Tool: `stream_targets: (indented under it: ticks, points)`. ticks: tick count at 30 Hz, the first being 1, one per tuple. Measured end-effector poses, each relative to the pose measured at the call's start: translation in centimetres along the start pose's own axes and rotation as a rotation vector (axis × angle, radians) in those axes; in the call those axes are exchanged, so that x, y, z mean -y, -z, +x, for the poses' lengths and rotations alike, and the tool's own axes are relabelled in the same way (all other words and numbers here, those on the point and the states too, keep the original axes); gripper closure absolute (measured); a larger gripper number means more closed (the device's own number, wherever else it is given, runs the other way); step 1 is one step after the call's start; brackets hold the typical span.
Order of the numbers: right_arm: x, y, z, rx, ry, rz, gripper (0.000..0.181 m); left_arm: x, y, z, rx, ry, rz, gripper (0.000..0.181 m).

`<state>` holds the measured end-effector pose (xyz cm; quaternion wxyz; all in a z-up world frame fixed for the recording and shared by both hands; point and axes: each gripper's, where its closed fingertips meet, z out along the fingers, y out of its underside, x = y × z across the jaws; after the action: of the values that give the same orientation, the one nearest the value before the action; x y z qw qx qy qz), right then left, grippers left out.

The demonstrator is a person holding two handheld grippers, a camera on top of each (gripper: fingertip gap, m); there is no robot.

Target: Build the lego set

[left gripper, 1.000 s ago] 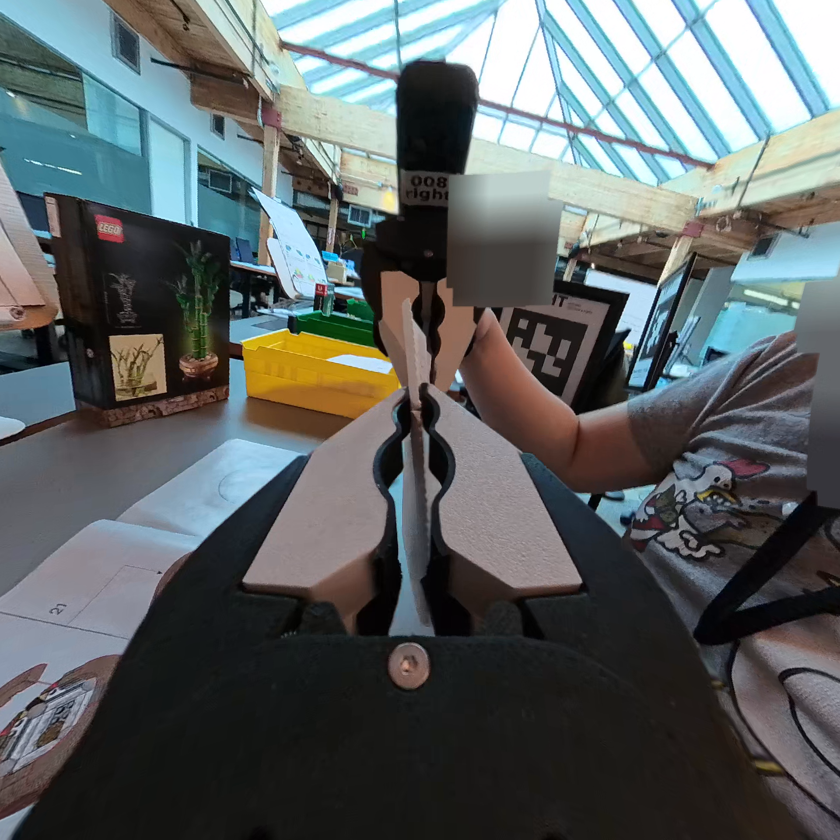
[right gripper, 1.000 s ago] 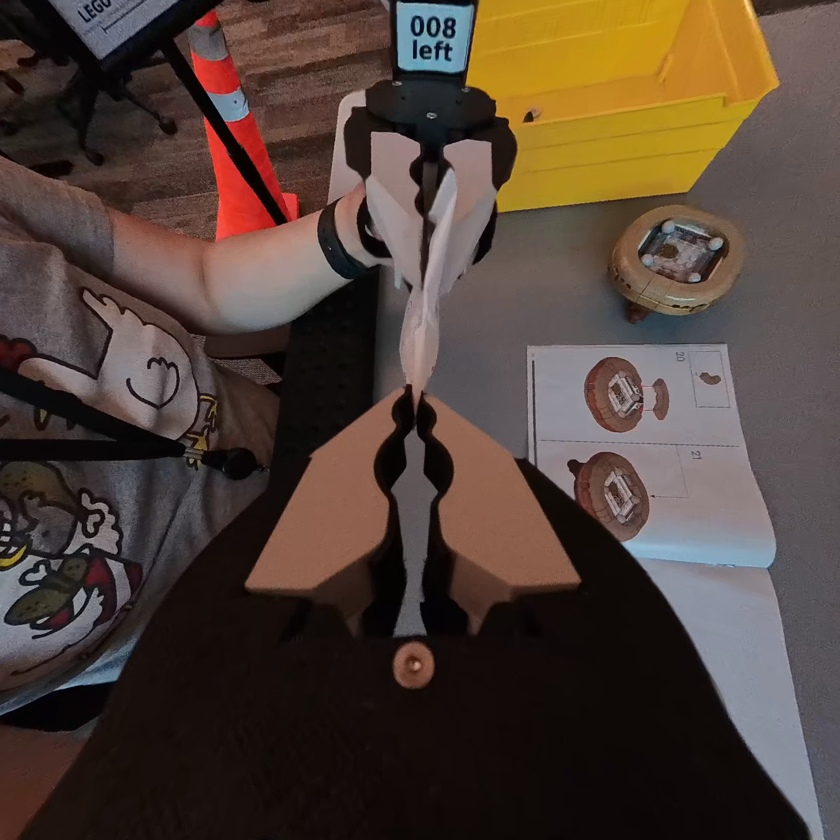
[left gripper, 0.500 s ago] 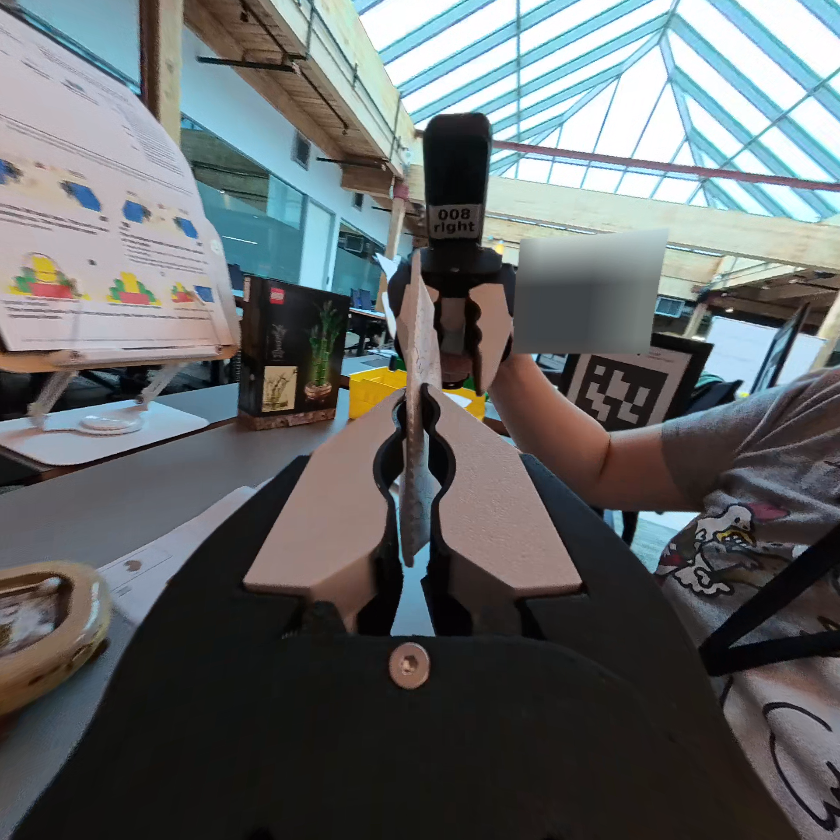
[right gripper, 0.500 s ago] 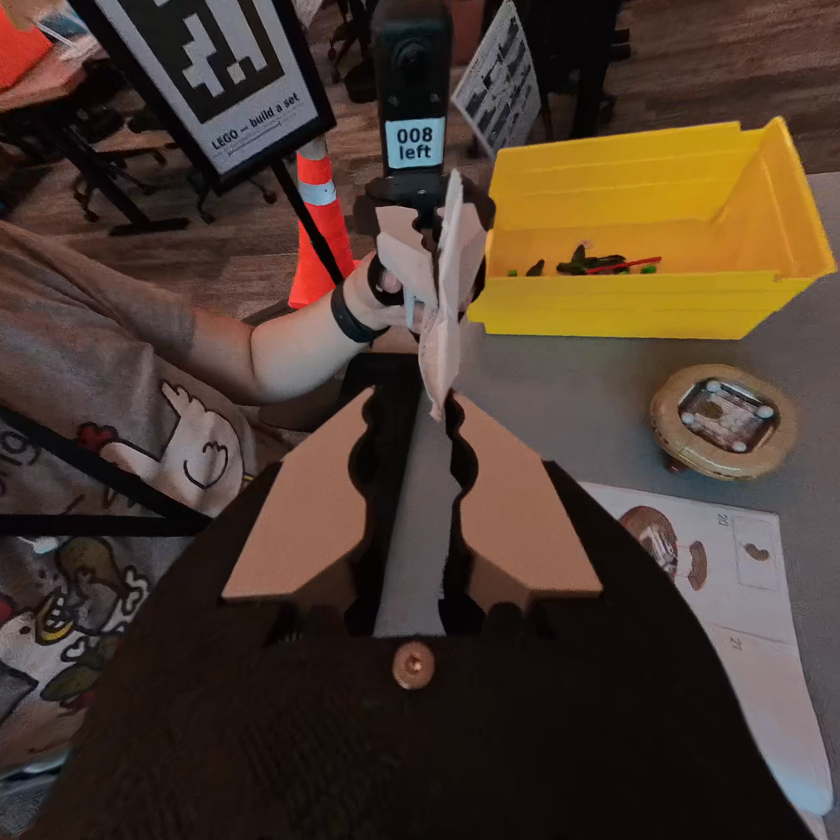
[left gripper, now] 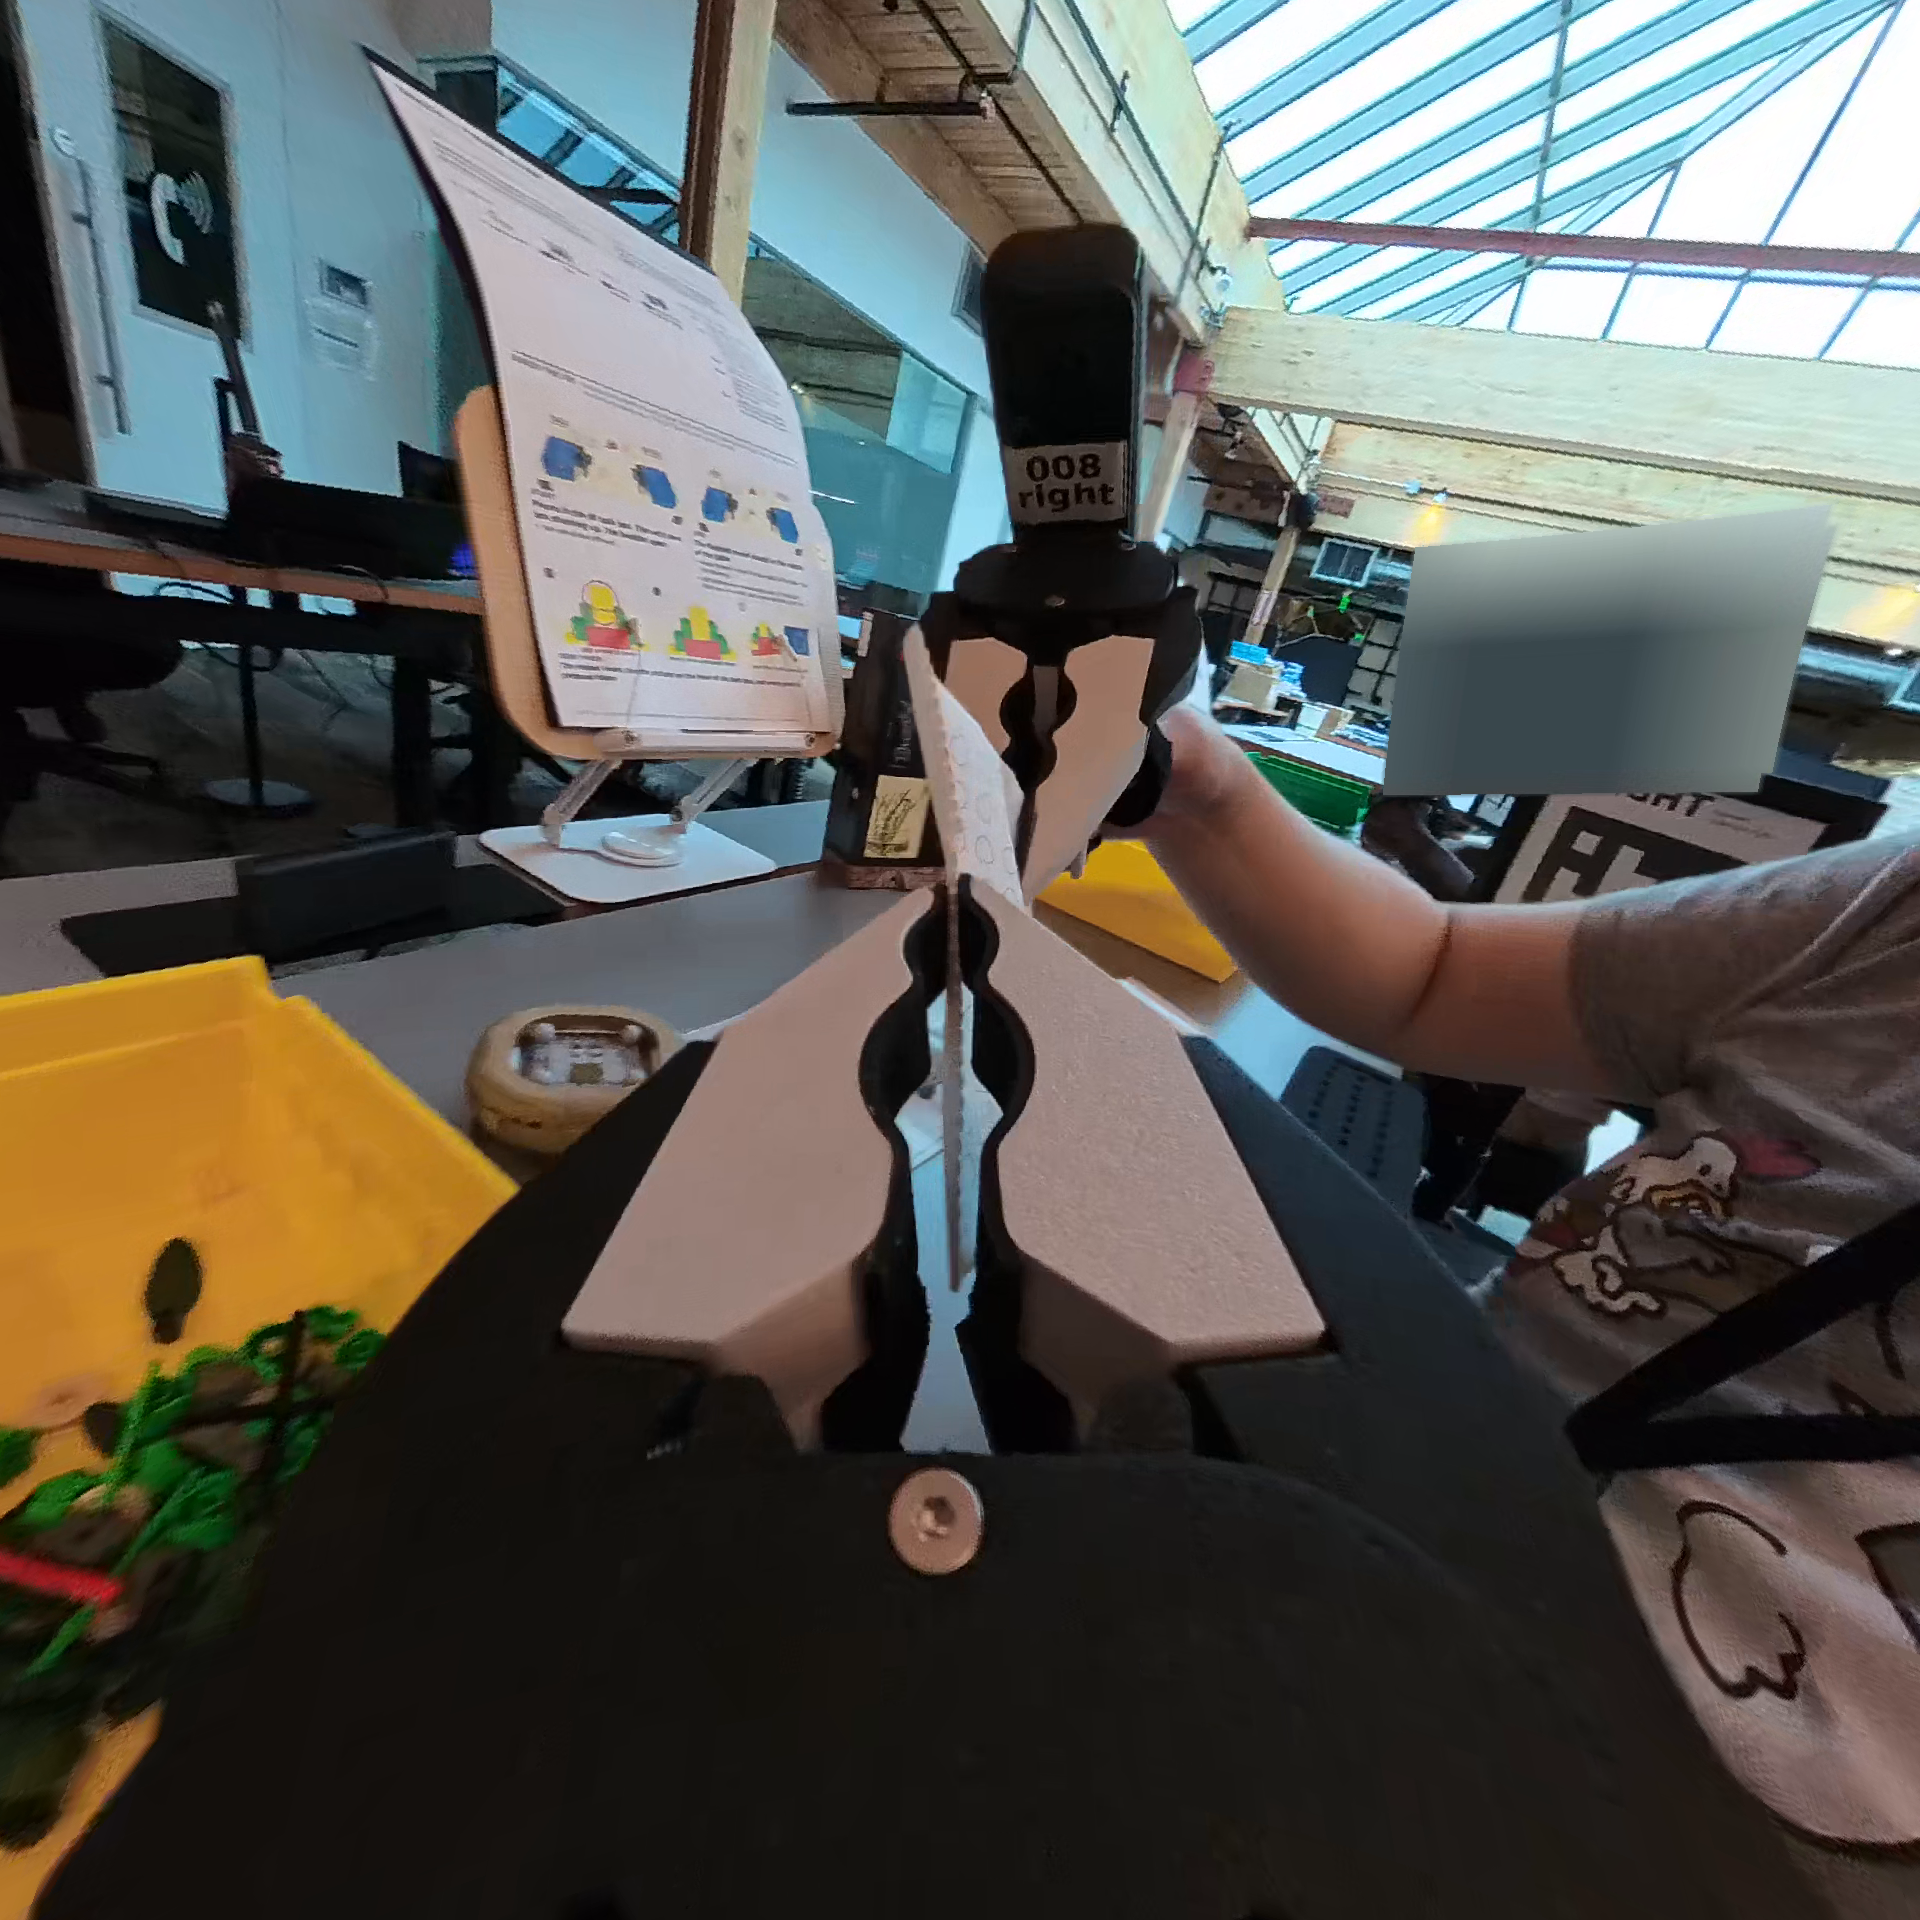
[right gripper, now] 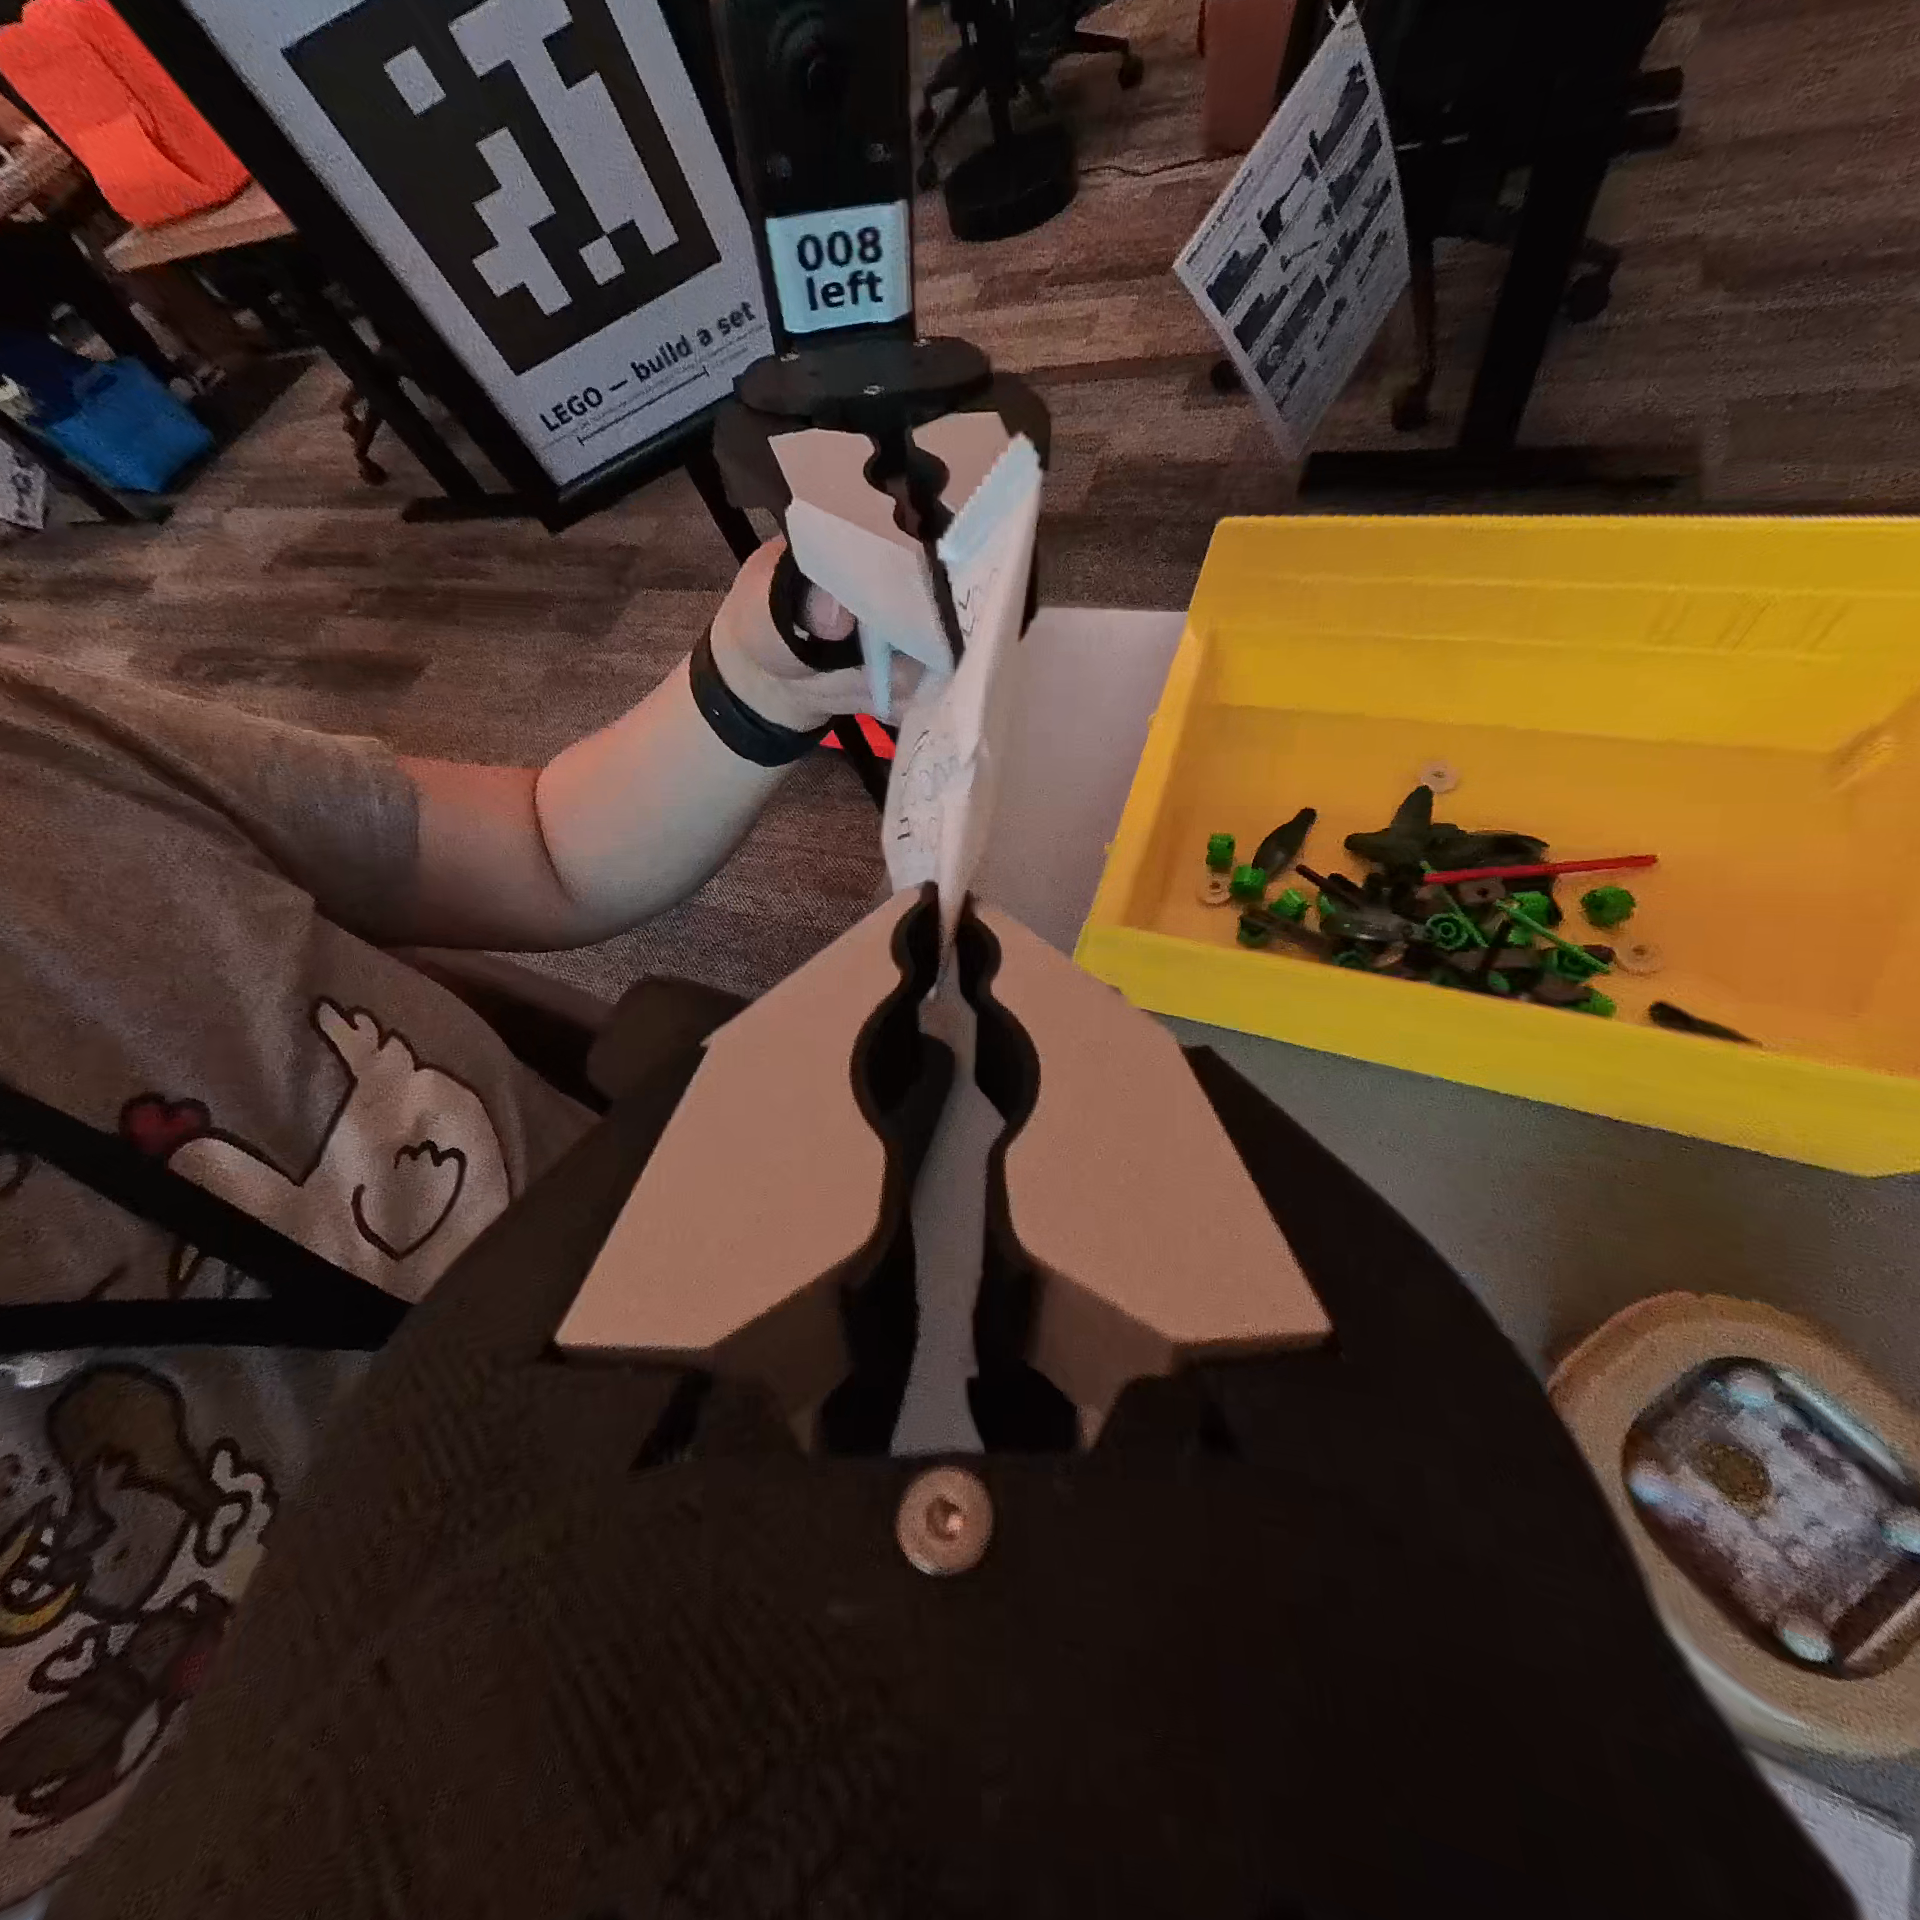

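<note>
Both grippers hold one white paper bag (left gripper: 971, 800) stretched between them. My left gripper (left gripper: 954, 896) is shut on one end, with the bag's edge running down between its fingers. My right gripper (right gripper: 940, 902) is shut on the other end of the bag (right gripper: 961, 727). Each gripper shows in the other's view, the right one (left gripper: 1041, 831) and the left one (right gripper: 923, 655). A yellow bin (right gripper: 1299, 997) holds loose green, dark and red pieces (right gripper: 1434, 904), just right of the bag. The tan round pot base (right gripper: 1766, 1538) stands on the grey table.
The bin (left gripper: 156, 1122) and pot base (left gripper: 571, 1070) lie to the left in the left wrist view. An instruction sheet on a stand (left gripper: 644, 468), the set's box (left gripper: 883, 769) and a second yellow bin (left gripper: 1132, 914) stand behind. A person's torso (right gripper: 260, 1039) is close. The tips of one gripper are about 4 cm away from the tips of the other. My right gripper's tips are some 25 cm from the tan round pot base (right gripper: 1766, 1538). My left wrist view (left gripper: 607, 1056) looks at it from another angle.
Both grippers have swung with the bag toward the yellow bin of pieces. The right gripper's fingers stood apart half a second ago and are now closed on the bag's end.
</note>
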<state>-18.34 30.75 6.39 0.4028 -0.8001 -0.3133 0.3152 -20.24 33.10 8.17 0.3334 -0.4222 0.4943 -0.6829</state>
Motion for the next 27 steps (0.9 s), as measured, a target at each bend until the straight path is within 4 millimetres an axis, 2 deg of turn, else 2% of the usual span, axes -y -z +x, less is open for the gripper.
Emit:
stream_targets:
  ticks: [1,2,3,5,7,10,13,15,19,24,27]
  points:
    - [0.2,-0.4,0.7,-0.016,0.022,-0.034,0.172,0.0,0.5,-0.4,0.003,0.002,-0.006,0.181]
    - [0.8,-0.7,1.4,-0.052,0.058,-0.074,0.152,-0.1,0.9,-0.7,0.001,0.013,-0.024,0.181]
    - [1.8,-1.0,1.9,-0.085,0.128,-0.103,0.139,-0.3,1.2,-1.2,0.005,0.020,-0.042,0.181]
    - [3.9,-1.6,2.8,-0.170,0.335,-0.197,0.136,-0.6,1.6,-1.9,-0.006,0.025,-0.084,0.181]
    - [5.0,-2.8,2.8,-0.152,0.520,-0.347,0.134,-1.1,1.6,-2.5,-0.019,0.027,-0.144,0.181]
    - [4.3,-4.5,4.4,-0.123,0.573,-0.650,0.139,-1.5,1.6,-3.5,-0.002,0.003,-0.205,0.181]
    - [2.4,-5.5,4.9,-0.030,0.571,-0.877,0.162,-2.1,1.6,-4.2,0.018,-0.024,-0.274,0.181]
    - [1.7,-6.5,4.9,0.015,0.596,-0.917,0.171,-2.5,1.7,-4.6,0.034,-0.043,-0.310,0.181]
    - [1.4,-7.4,5.4,0.010,0.622,-0.913,0.171,-3.1,2.3,-5.3,0.046,-0.039,-0.346,0.181]
    - [1.5,-7.8,5.7,0.009,0.630,-0.911,0.172,-3.6,2.7,-5.6,0.057,-0.070,-0.397,0.181]
    - [0.9,-7.5,5.6,0.036,0.630,-0.959,0.181,-4.2,2.6,-5.6,0.086,-0.119,-0.447,0.181]
